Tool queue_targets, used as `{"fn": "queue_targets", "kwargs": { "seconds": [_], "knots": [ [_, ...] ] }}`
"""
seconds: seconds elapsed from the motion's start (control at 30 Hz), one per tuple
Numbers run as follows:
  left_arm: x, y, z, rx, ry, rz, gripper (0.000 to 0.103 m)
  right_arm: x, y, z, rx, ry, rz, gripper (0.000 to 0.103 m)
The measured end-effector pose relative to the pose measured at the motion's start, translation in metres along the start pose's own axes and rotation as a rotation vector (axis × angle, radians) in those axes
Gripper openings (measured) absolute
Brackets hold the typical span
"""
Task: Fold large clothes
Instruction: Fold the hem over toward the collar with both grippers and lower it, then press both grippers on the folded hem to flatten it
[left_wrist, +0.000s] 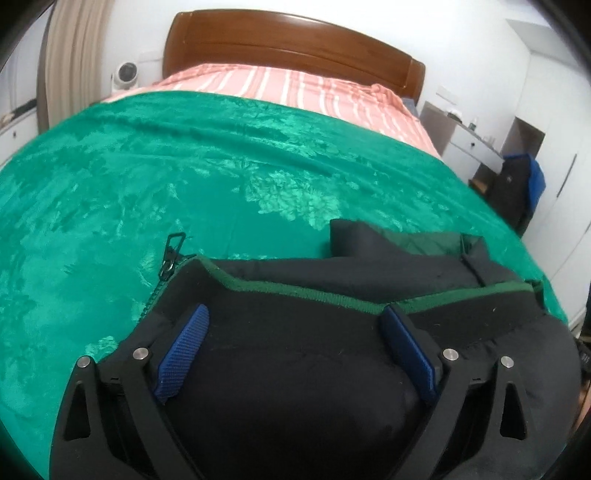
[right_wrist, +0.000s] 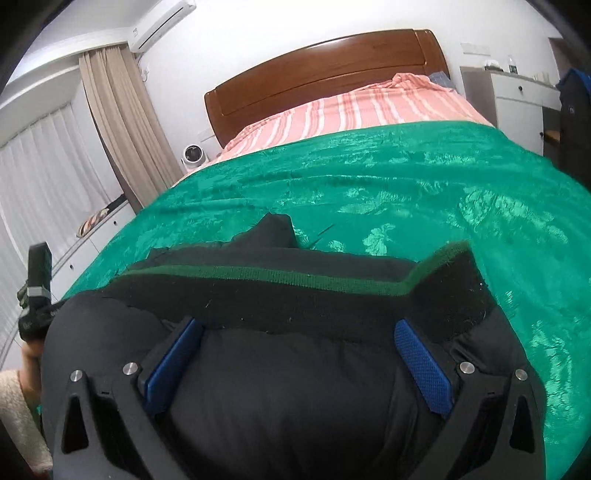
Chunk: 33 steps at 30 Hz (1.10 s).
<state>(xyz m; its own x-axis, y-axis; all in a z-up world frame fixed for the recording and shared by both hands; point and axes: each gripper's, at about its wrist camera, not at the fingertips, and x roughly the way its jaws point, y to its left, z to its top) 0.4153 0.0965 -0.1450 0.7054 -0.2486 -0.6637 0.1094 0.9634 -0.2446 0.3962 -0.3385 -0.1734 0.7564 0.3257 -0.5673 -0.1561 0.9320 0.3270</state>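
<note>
A jacket (left_wrist: 332, 362) lies on the blanket (left_wrist: 147, 184) at the bed's near edge, its zipper pull (left_wrist: 171, 254) to the left. The left claw (left_wrist: 295, 332) and right claw (right_wrist: 299, 343) each straddle its padded bulk. Beyond the blanket lies a sheet (left_wrist: 295, 88), then the headboard (left_wrist: 288, 48). A cabinet (left_wrist: 465, 136) stands right of the bed.

green floral blanket (left_wrist: 184, 177) over the bed, pink striped sheet (left_wrist: 295, 88) up by the wooden headboard (left_wrist: 288, 40), beige curtain (right_wrist: 122, 122), AC unit (right_wrist: 162, 22) on the wall
</note>
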Motion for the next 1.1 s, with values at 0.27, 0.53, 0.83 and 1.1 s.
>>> {"fn": "queue_targets", "kwargs": {
  "seconds": [0.27,0.53,0.83,1.1],
  "knots": [
    [0.014,0.016,-0.003,-0.057,0.008,-0.083,0.097,0.006,-0.003,-0.004,0.024,0.003,0.021,0.102],
    [0.017,0.015,-0.005,-0.061,0.012,-0.085,0.097,0.009,-0.005,-0.004,0.034,0.009,0.027,0.102],
    [0.019,0.014,-0.005,-0.063,0.016,-0.085,0.096,0.010,-0.005,-0.005,0.043,0.004,0.034,0.102],
    [0.020,0.014,-0.005,-0.066,0.015,-0.088,0.096,0.011,-0.005,-0.005,0.046,0.001,0.037,0.102]
  ]
}}
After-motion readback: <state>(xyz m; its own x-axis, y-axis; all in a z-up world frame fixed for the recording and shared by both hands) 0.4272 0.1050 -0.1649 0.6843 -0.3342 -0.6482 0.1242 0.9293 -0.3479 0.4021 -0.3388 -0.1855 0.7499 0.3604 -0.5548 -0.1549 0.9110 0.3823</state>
